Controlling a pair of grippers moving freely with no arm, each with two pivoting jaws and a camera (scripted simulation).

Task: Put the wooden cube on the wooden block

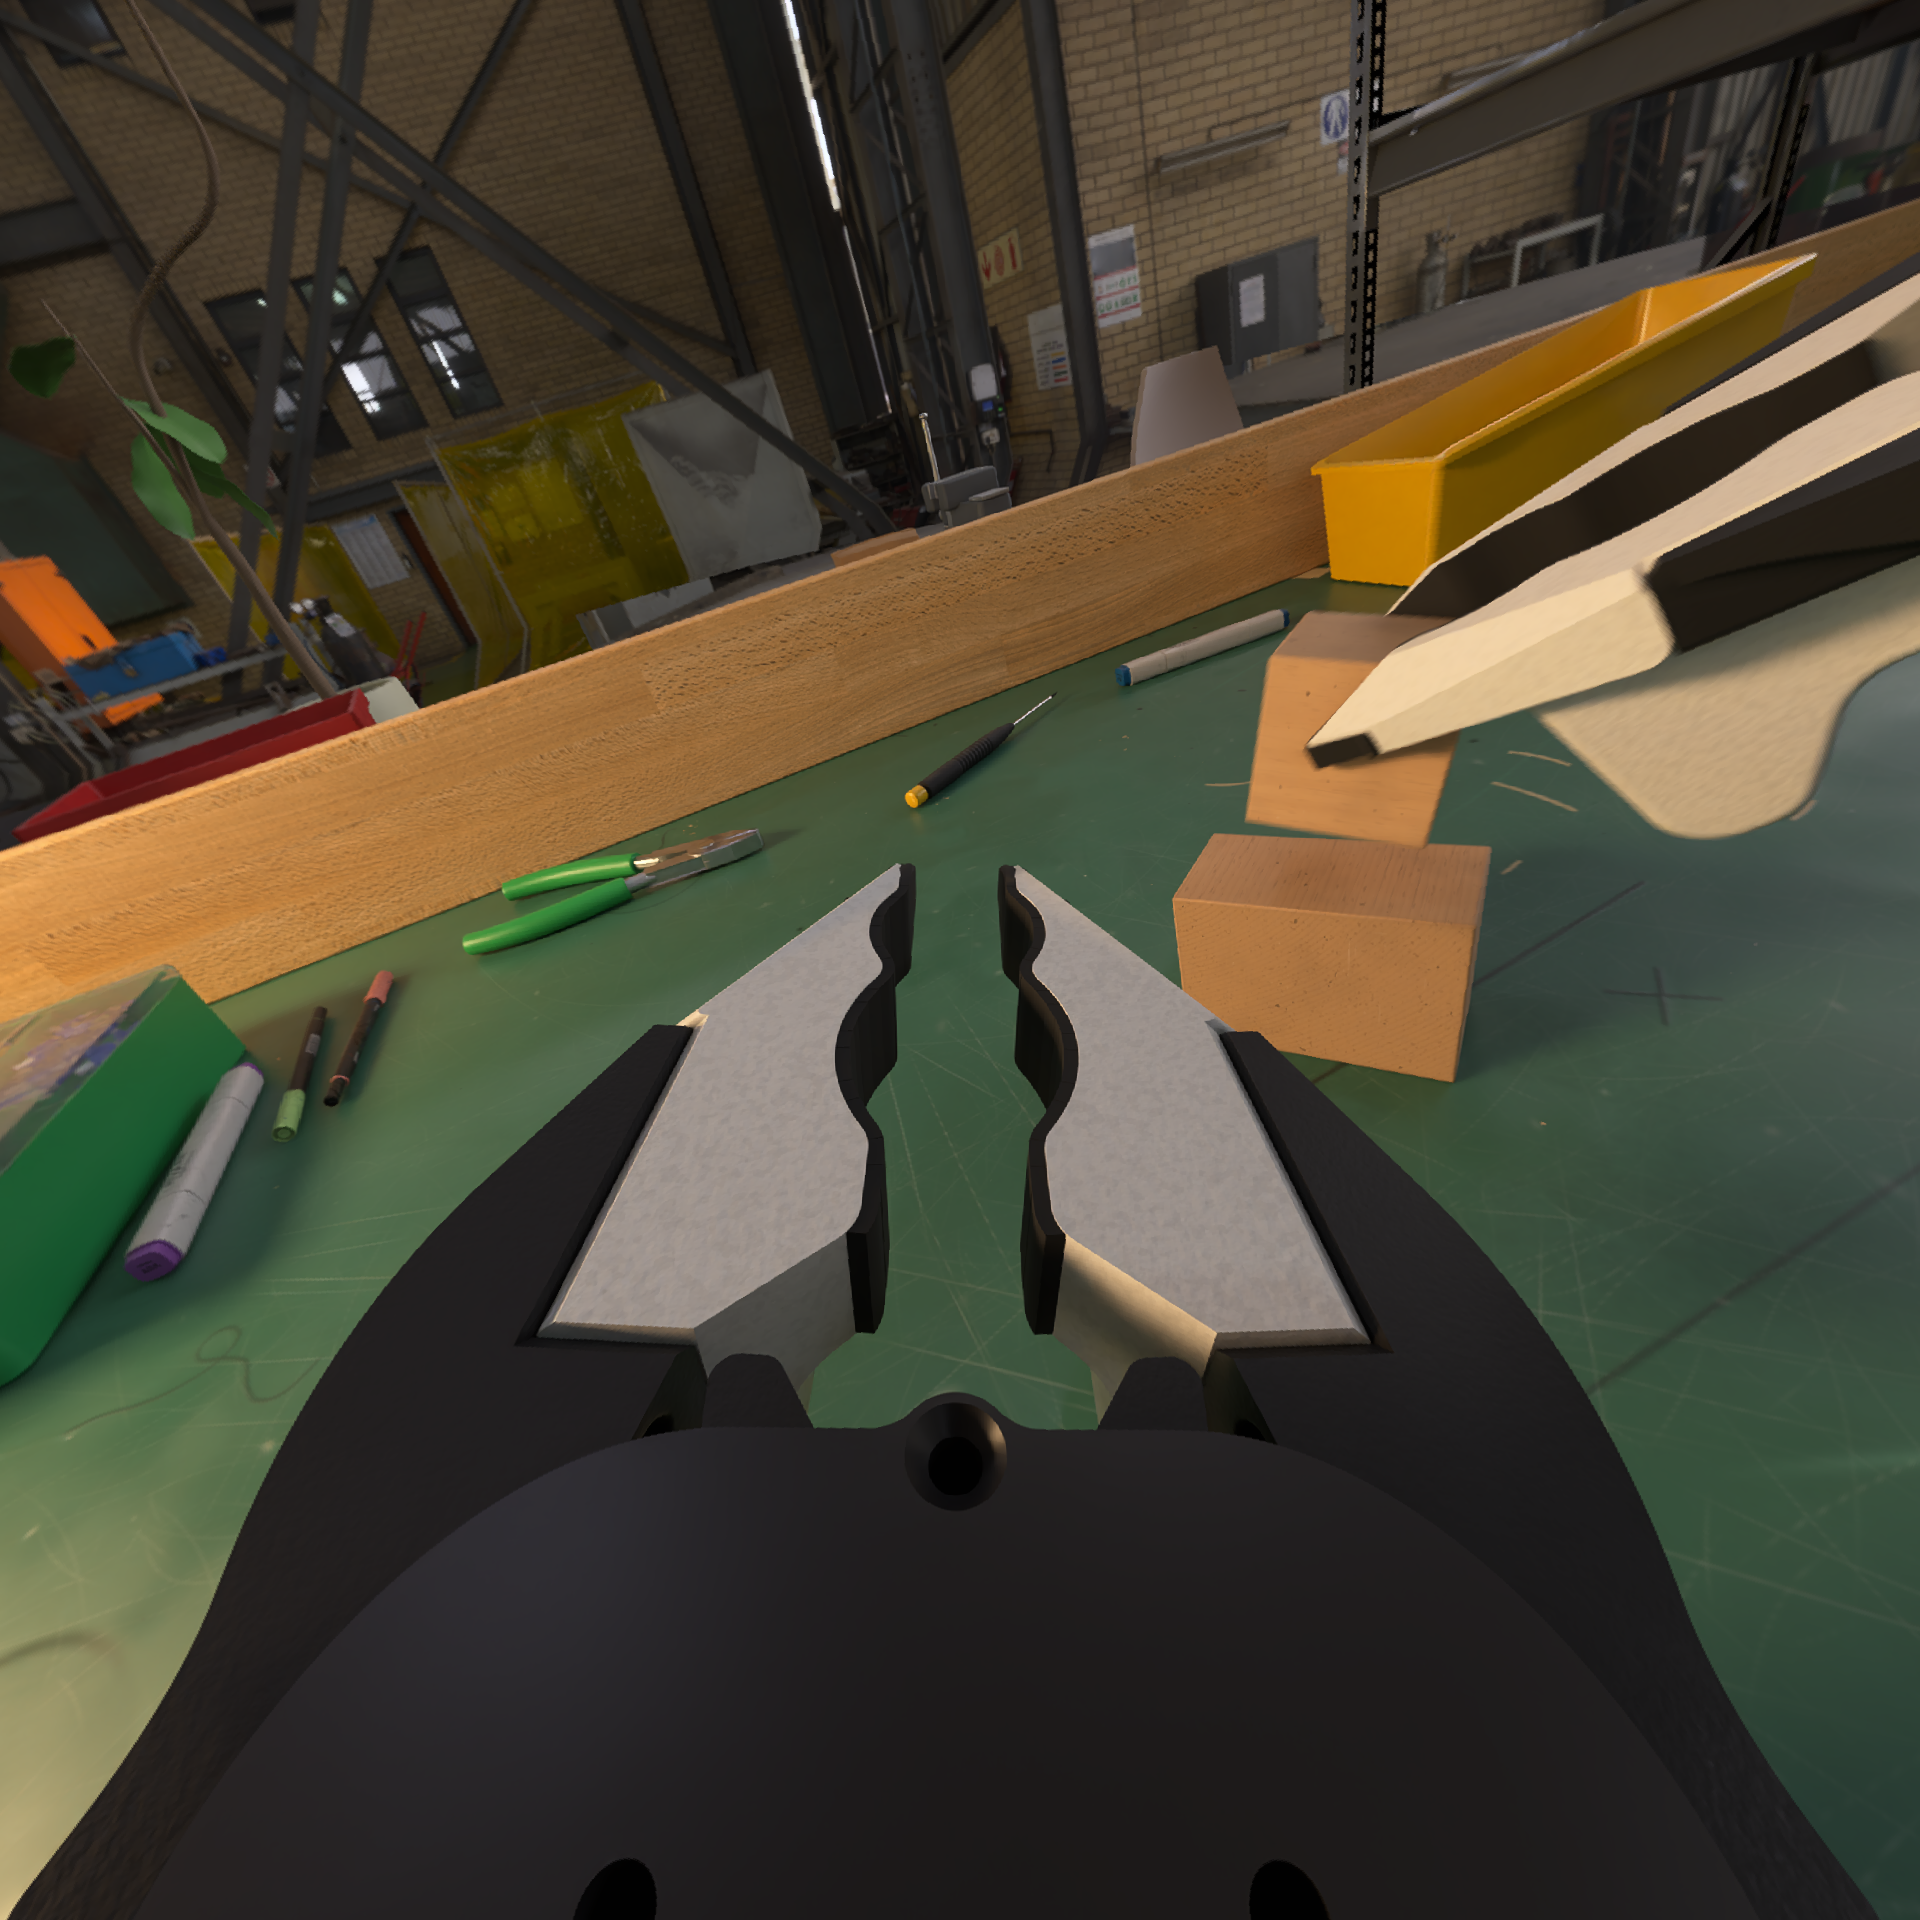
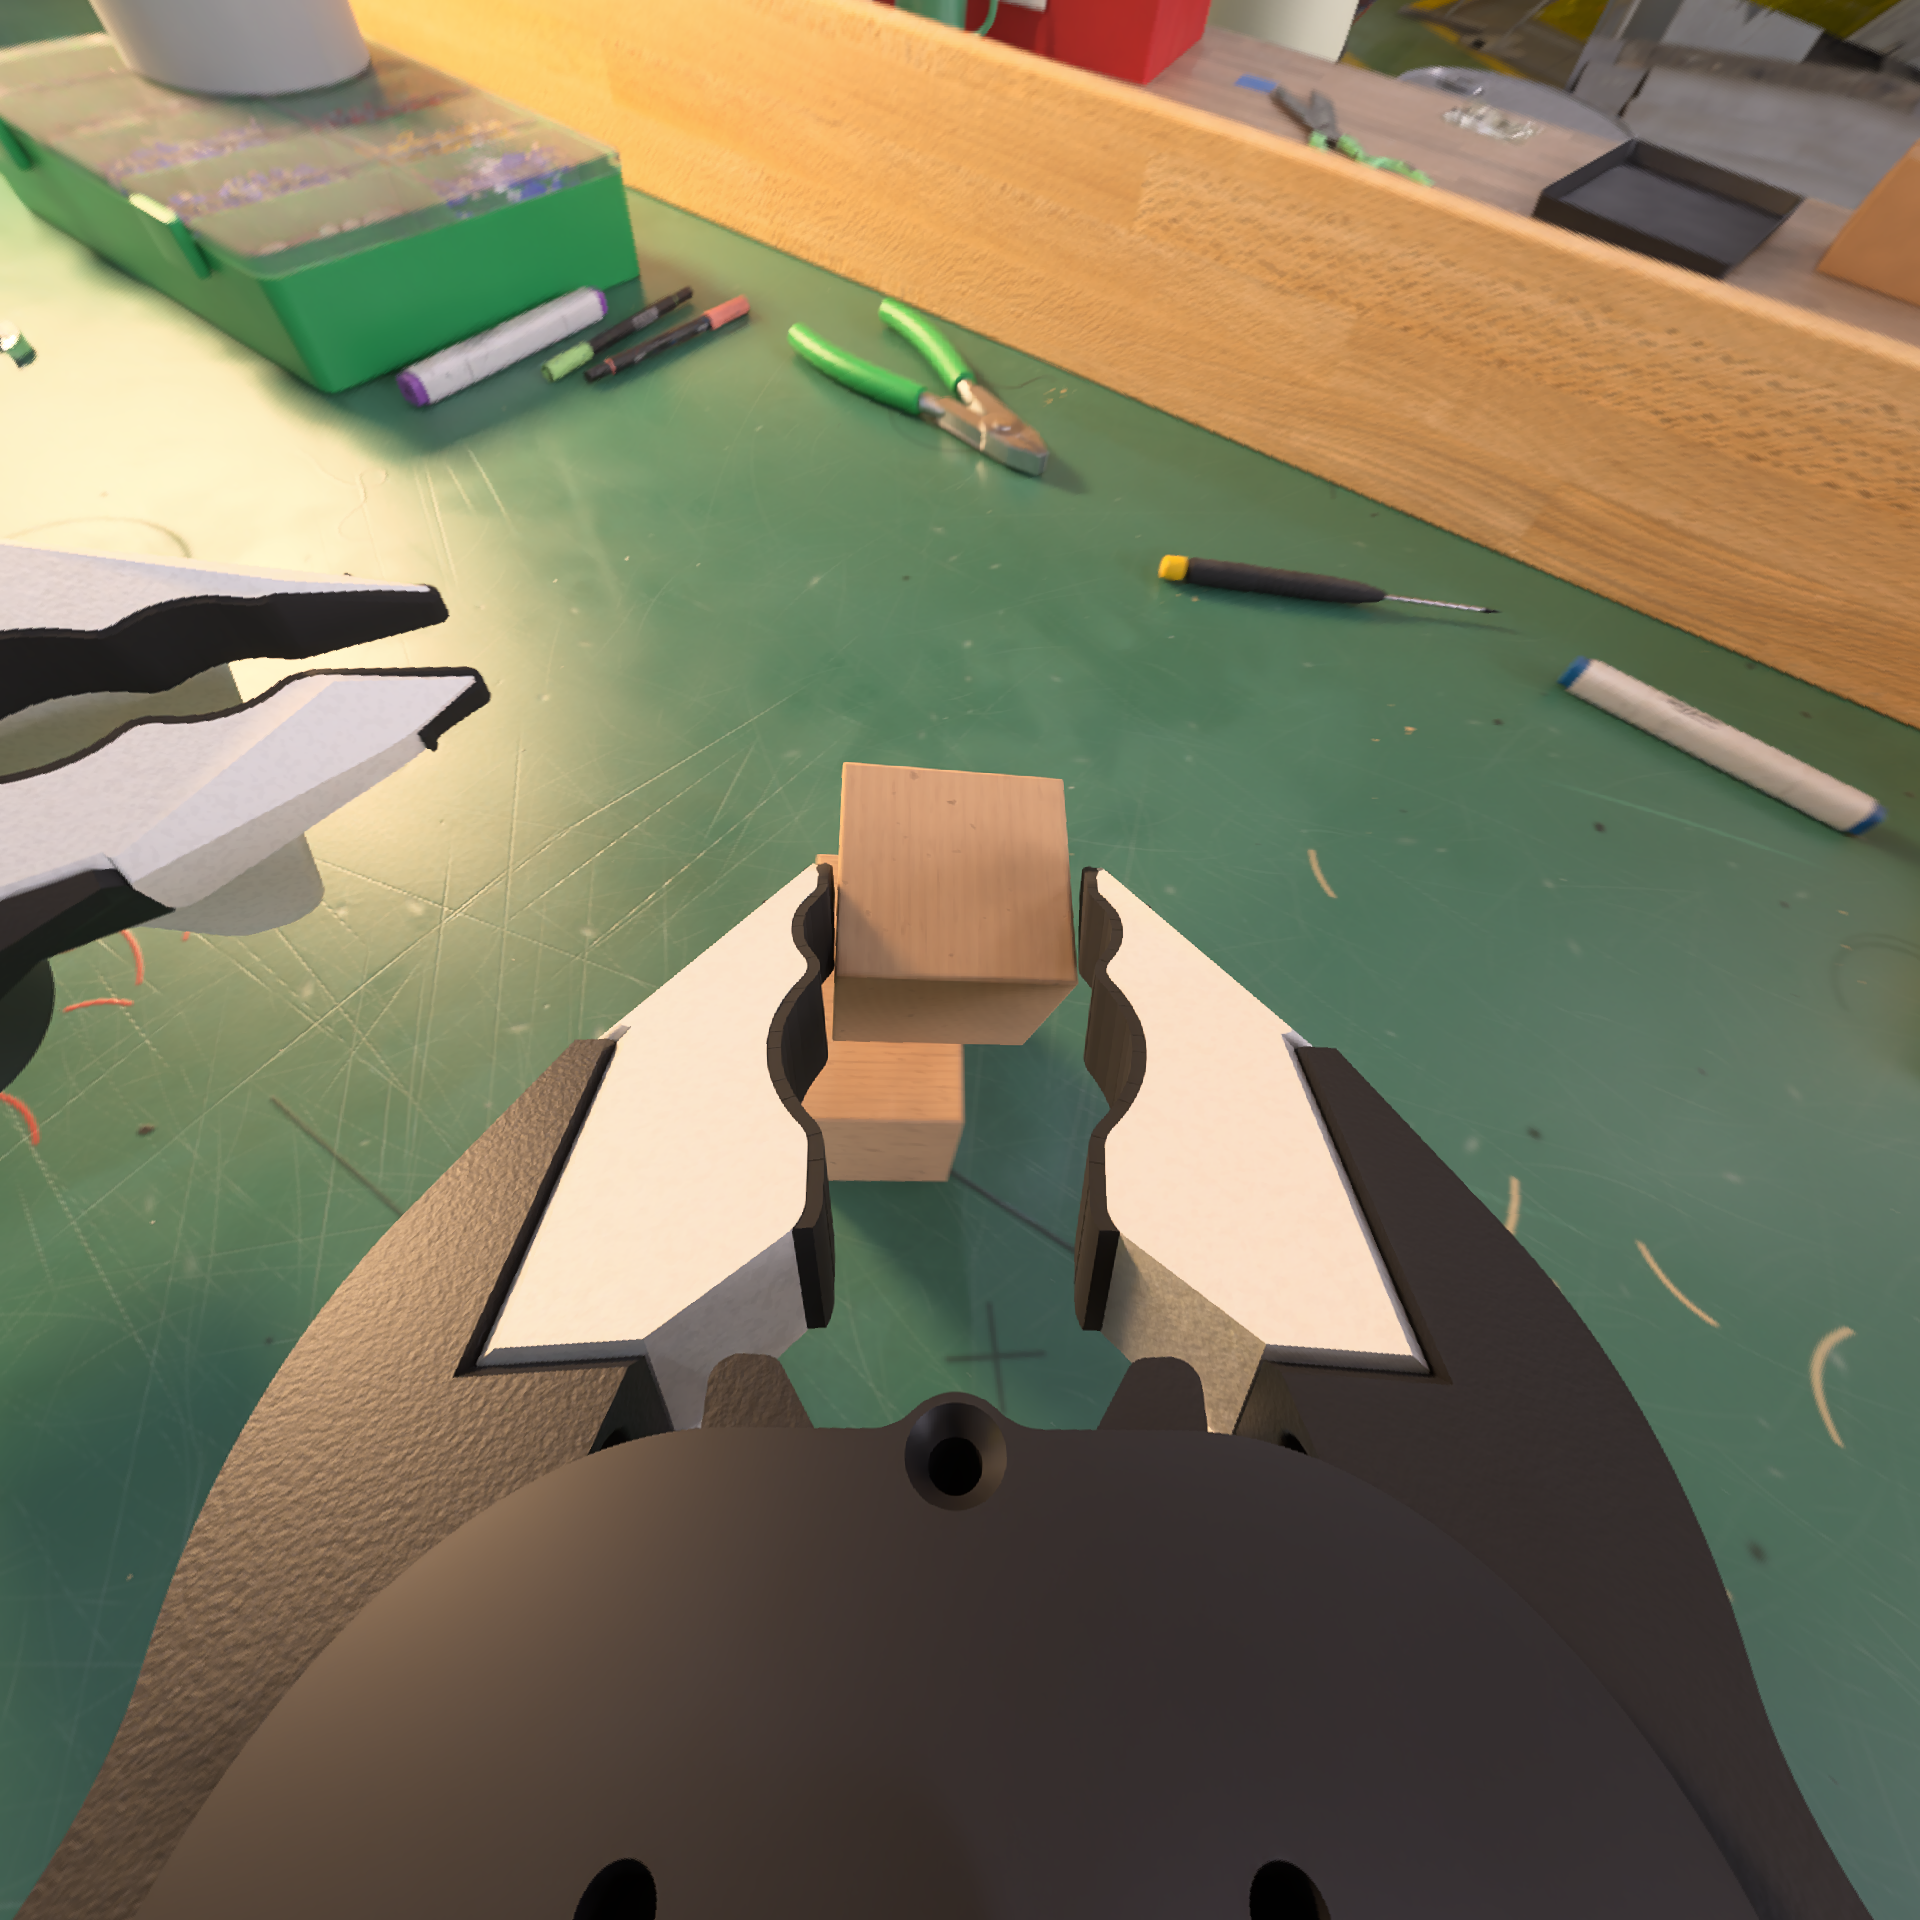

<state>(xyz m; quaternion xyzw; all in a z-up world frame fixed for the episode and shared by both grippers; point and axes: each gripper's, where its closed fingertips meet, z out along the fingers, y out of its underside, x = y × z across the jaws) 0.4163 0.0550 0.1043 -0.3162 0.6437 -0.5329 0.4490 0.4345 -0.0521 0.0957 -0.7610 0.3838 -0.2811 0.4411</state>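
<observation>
Above the wooden block (image 2: 894, 1127), the right hand-held gripper (image 2: 956, 914) clamps the wooden cube (image 2: 951, 883); the left (image 1: 956, 883) stands narrowly apart.

The scratched green mat surface (image 2: 727, 644) carries a rectangular wooden block (image 1: 1330, 956); green-handled pliers (image 1: 592, 894) (jaws steel) lie left of it, near a slim black screwdriver (image 1: 966, 753).
</observation>
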